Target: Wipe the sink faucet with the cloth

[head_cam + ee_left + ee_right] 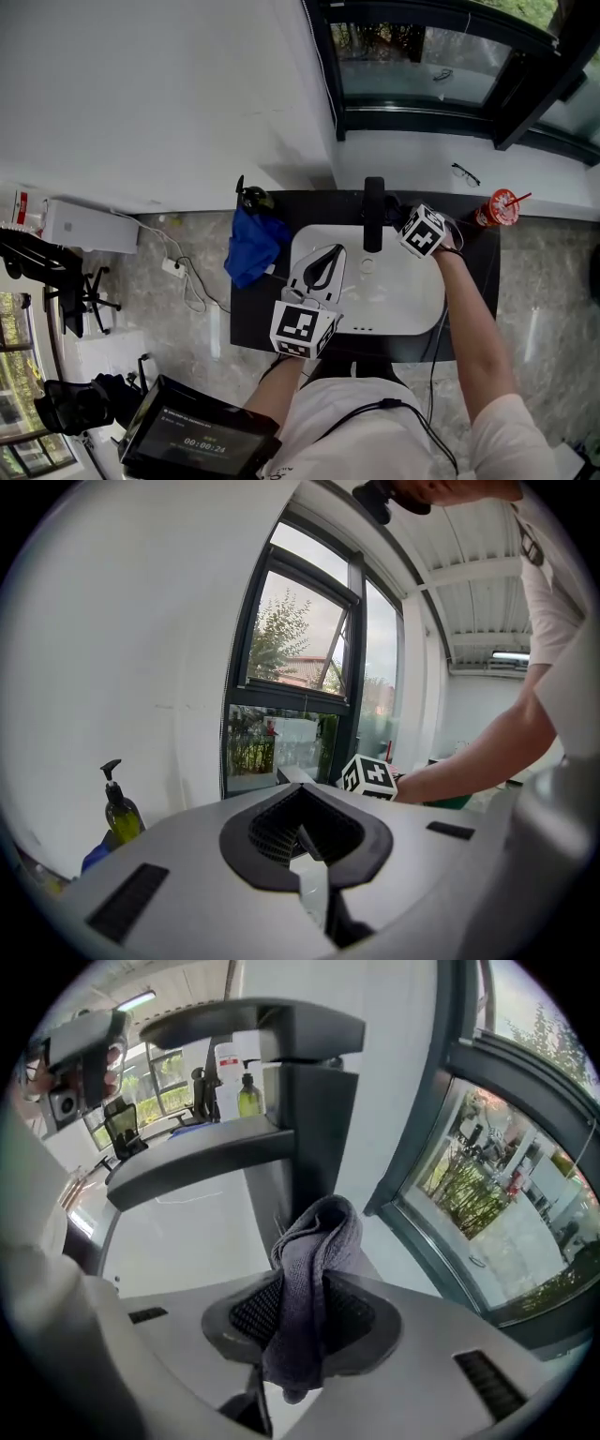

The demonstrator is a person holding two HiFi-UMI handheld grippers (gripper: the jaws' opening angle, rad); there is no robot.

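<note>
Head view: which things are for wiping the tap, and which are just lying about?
For the job:
- faucet
- grey cloth, pinched in the right gripper
- sink

Just lying about:
- soap bottle
- blue bundle
- glasses
- red cup with straw
- left gripper, empty over the sink

The faucet [373, 214] sits dead centre at the back of the sink [422, 305]. The right gripper [305, 1330] and its cloth [314, 1251] are right up by the column, with the window frame [441, 1213] beyond, so it's tight there. The left gripper [322, 270] hangs over the basin's left side, so that half's taken, but the right half is wide open. The counter's left end is cluttered with a blue bundle [253, 246] and a soap bottle [253, 199]. A red cup [502, 208] blocks the right rear corner.
</note>
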